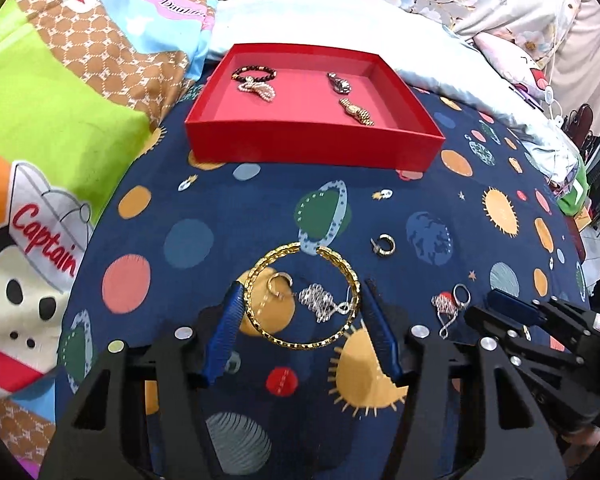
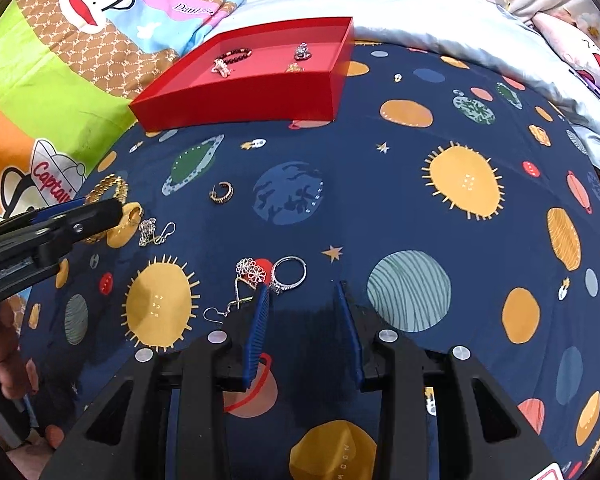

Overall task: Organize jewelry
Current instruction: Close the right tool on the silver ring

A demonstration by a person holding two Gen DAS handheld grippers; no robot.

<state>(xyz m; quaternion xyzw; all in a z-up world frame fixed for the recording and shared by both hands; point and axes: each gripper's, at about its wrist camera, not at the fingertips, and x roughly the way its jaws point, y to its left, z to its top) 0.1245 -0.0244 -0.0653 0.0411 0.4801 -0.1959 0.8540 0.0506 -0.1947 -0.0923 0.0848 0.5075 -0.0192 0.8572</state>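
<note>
Left tool [image 1: 302, 294] is down low over the space-print bedspread [image 1: 228, 208], spread wide, one blue finger on either side of the gold bangle [image 1: 304, 296]. Nothing gripped yet, though that looks like the pick. Trouble is what sits inside the ring: a small gold hoop earring [image 1: 280, 284] and a silver filigree earring [image 1: 324, 304] both lie within the bangle's circle. Squeeze in now and the bangle could flex or skid on the soft fabric, dragging those two along or flicking them into the folds.

Right tool [image 2: 302, 290] is open too, moderately wide, hovering near a silver ring [image 2: 288, 274], which lies touching its left fingertip. Just left of that, a second silver filigree earring [image 2: 250, 276] trails its hook towards the near edge. A careless close there may nip the earring's wire along with the ring, or push the ring flat into the cloth so the fingers slide over it.

Another gold hoop earring [image 1: 384, 245] lies alone, further out, towards the red tray [image 1: 312, 140]. The tray waits at the far side of the bed, already holding a dark bead bracelet [image 1: 256, 72], a pearl piece and two other pieces on the right. Both tools are close together here, so a shared lift risks a bump.
</note>
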